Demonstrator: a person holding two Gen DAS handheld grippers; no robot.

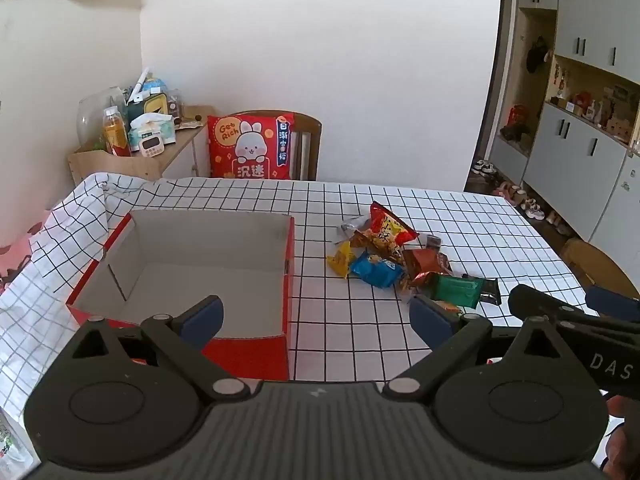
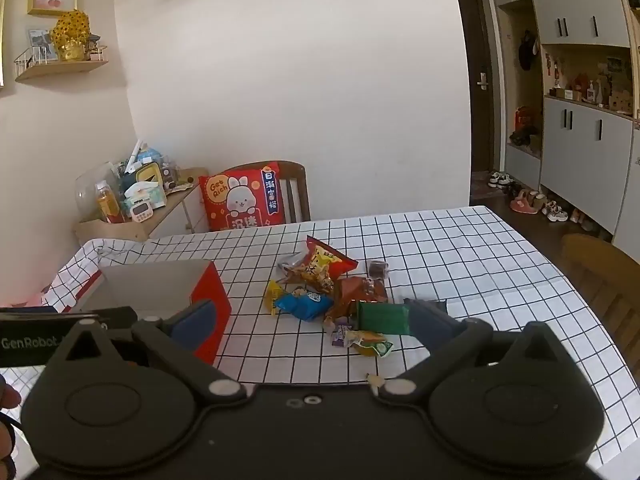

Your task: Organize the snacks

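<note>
A: What sits around the snacks (image 2: 332,292)?

B: They lie in a loose heap on the worktop (image 2: 460,264), right of the red box (image 1: 192,272), apart from it. The box stands open with nothing visible inside. A green packet (image 2: 382,317) lies nearest the right claw (image 2: 310,320); a blue one (image 1: 376,270) and a yellow one (image 1: 340,259) face the box.

A: And the claws?

B: Both are spread wide and hold nothing. The left claw (image 1: 316,314) hangs over the box's near right corner; the right one hangs before the heap.

A: The room?

B: A white cloth with a black grid covers the worktop. Behind it, a chair (image 1: 306,140) bears a red cushion (image 1: 250,146), next to a cluttered side shelf (image 1: 132,160). Grey cupboards (image 2: 584,152) and shoes (image 2: 528,200) line the right wall.
</note>
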